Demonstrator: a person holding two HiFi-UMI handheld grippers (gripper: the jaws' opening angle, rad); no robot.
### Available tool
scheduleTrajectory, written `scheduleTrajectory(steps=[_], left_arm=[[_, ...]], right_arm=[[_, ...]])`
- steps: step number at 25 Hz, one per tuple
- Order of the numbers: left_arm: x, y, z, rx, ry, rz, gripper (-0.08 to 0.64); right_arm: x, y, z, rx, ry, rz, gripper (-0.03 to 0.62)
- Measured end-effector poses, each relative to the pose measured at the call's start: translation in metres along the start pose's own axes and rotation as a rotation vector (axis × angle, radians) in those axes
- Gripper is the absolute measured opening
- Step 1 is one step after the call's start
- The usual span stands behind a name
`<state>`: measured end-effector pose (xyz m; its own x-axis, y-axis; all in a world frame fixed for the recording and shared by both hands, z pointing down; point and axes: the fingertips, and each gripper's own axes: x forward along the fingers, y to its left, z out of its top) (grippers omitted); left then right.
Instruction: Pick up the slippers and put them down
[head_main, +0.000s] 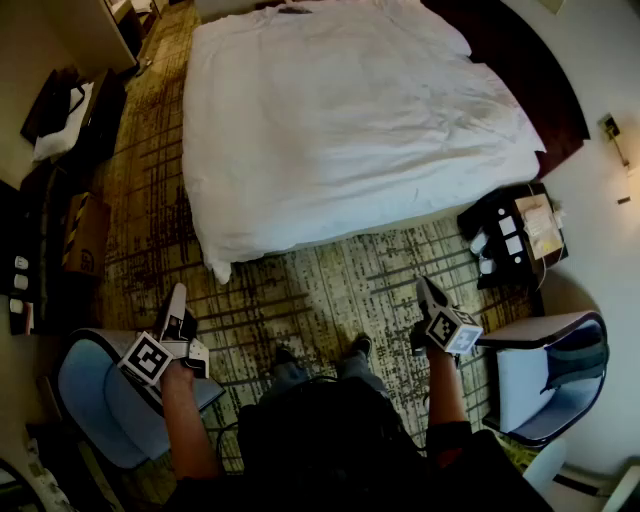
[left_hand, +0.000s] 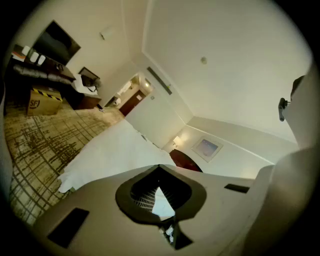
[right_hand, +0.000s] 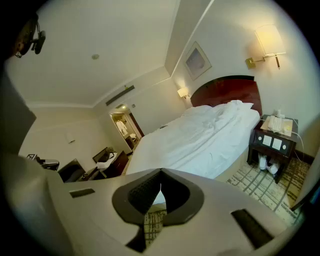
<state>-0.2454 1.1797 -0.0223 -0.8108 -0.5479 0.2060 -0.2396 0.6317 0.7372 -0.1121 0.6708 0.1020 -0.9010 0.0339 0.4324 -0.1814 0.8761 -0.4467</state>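
Observation:
A pair of white slippers (right_hand: 266, 163) stands on the floor at the foot of the dark nightstand (right_hand: 274, 142), to the right of the bed; in the head view the slippers (head_main: 484, 254) show at the nightstand's left side. My right gripper (head_main: 428, 293) is held over the carpet, left of and nearer than the slippers, well apart from them. It is shut with nothing in it, its jaws (right_hand: 160, 172) meeting at the tips. My left gripper (head_main: 176, 301) hangs over the carpet at the left, near the bed's corner, also shut and holding nothing (left_hand: 159, 167).
A large bed (head_main: 340, 120) with a white duvet fills the middle. A blue-grey armchair (head_main: 100, 395) stands at lower left, another chair (head_main: 545, 375) at lower right. A cardboard box (head_main: 87, 235) and a dark desk (head_main: 40, 180) line the left wall. Patterned carpet (head_main: 330, 290) lies before the bed.

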Motion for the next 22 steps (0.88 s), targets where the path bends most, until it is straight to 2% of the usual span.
scheduleTrajectory(steps=[6,13,16,20,22], left_arm=[[0.024,-0.027,-0.007,0.116,0.024,-0.021,0.000],[0.054,-0.059,-0.024,0.334,0.059,-0.010,0.000],[0.064,-0.071,-0.034,0.448,0.075,0.006,0.000],[0.072,-0.085,-0.044,0.646,0.071,0.053,0.000],[0.075,-0.089,-0.051,0.711,0.072,0.061,0.000]], right_arm=[[-0.001,0.026,0.028,-0.141,-0.018,0.039,0.002],[-0.003,0.063,0.052,-0.331,-0.047,0.083,0.002],[-0.004,0.074,0.055,-0.399,-0.050,0.094,0.002],[-0.003,0.091,0.050,-0.466,-0.039,0.120,0.002],[-0.004,0.104,0.047,-0.490,-0.029,0.146,0.002]])
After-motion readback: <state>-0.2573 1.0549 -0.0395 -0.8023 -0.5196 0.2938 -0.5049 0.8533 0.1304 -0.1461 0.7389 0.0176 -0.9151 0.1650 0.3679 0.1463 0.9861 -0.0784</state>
